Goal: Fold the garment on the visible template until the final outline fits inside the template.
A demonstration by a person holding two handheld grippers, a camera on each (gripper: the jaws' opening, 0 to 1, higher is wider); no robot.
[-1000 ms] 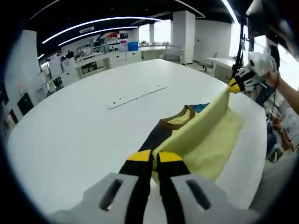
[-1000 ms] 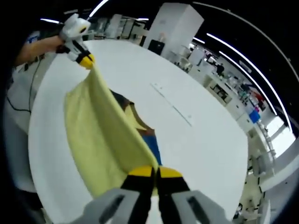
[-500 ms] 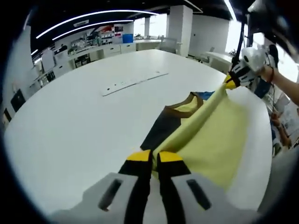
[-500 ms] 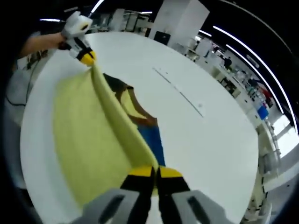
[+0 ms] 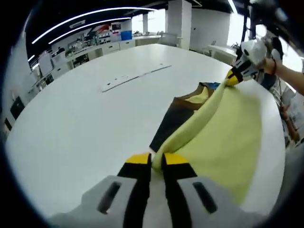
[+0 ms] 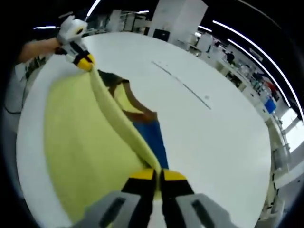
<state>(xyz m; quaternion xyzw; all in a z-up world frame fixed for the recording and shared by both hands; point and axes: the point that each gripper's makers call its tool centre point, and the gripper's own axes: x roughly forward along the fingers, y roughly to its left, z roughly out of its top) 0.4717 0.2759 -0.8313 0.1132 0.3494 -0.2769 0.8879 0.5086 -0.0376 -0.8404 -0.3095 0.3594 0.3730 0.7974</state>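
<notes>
Fabric of the yellow shirt (image 5: 223,142) is clamped by both left tongs (image 5: 152,161) and right tongs (image 6: 152,175), now carried further over the table (image 5: 71,128); folding has begun.

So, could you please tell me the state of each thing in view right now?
Left claw: shut on one end of the garment's yellow edge.
Right claw: shut on the other end.
Garment: yellow edge lifted and stretched between the claws, dark and blue parts lying on the table.
Table: white, bearing the garment.
</notes>
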